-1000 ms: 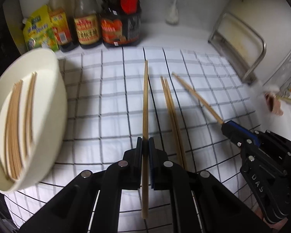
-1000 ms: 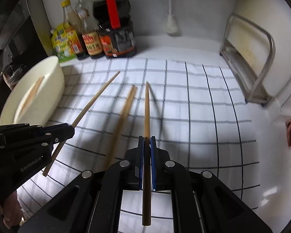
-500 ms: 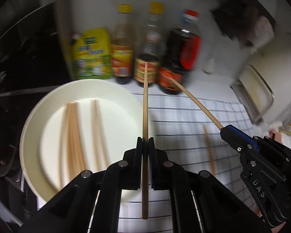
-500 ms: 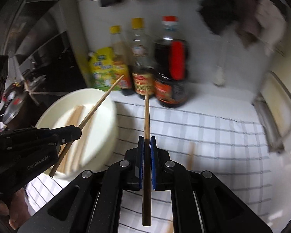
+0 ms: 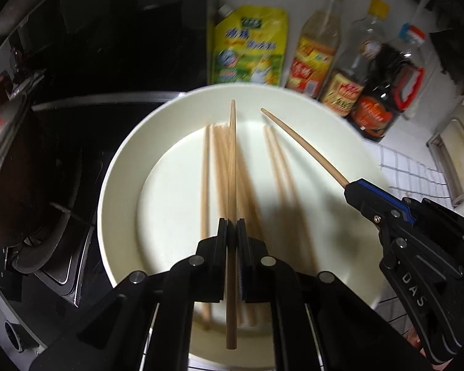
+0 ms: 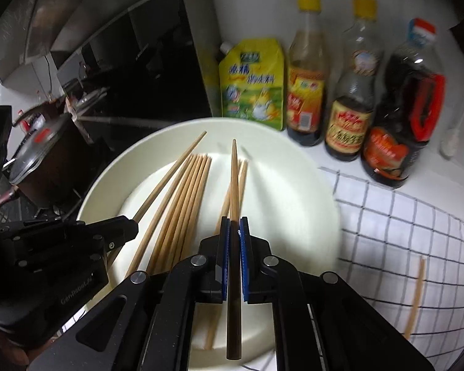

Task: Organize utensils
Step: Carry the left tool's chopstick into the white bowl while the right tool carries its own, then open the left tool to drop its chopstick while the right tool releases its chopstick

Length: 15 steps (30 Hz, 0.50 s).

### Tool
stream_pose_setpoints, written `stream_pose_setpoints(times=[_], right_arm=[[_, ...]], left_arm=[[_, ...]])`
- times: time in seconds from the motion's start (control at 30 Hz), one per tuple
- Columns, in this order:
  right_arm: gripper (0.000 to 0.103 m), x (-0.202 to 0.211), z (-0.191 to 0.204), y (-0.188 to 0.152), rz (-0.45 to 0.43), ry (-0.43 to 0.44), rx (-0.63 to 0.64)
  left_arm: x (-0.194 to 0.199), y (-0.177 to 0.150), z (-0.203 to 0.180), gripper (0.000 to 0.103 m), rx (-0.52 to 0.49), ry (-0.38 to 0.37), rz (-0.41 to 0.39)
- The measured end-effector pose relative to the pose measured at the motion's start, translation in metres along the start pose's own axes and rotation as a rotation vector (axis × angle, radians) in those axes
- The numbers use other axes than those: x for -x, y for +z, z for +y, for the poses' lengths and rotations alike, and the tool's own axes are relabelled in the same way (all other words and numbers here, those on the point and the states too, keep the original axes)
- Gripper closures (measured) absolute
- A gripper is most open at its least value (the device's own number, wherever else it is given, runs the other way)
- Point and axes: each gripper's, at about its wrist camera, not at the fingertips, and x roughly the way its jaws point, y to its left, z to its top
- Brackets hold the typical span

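Observation:
A white bowl [image 5: 123,167] [image 6: 294,167] holds several wooden chopsticks [image 5: 204,167] [image 6: 185,204]. My left gripper [image 5: 231,225] is shut on a chopstick [image 5: 232,154] and holds it above the bowl, pointing away. It also shows at the left of the right wrist view [image 6: 130,228]. My right gripper [image 6: 234,225] is shut on another chopstick [image 6: 234,179], also above the bowl. It shows at the right of the left wrist view [image 5: 352,190], its chopstick [image 5: 300,142] slanting over the bowl. One chopstick [image 6: 416,296] lies on the checked cloth [image 6: 402,235].
A yellow pouch [image 6: 252,86] and three sauce bottles [image 6: 352,92] stand against the wall behind the bowl. A dark stove with a pot [image 5: 12,170] is at the left. A metal rack [image 5: 457,157] stands at the right.
Both grippers have swung left from over the checked cloth to above the bowl, each carrying its chopstick. The bowl now fills the middle of both views.

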Motion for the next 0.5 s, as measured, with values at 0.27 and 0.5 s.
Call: stream_pose_setpoints(times=[0.27,0.5], right_arm=[[0.097,-0.025,0.006,-0.008,0.064,-0.026,-0.024],[0.095,-0.026,0.004,-0.009,0.08,-0.015,-0.044]], left_arm=[[-0.026,-0.009,0.012,0.096,-0.005,-0.004,0.058],[-0.028,-0.008,0.019,0.094,0.02,-0.001,0.074]])
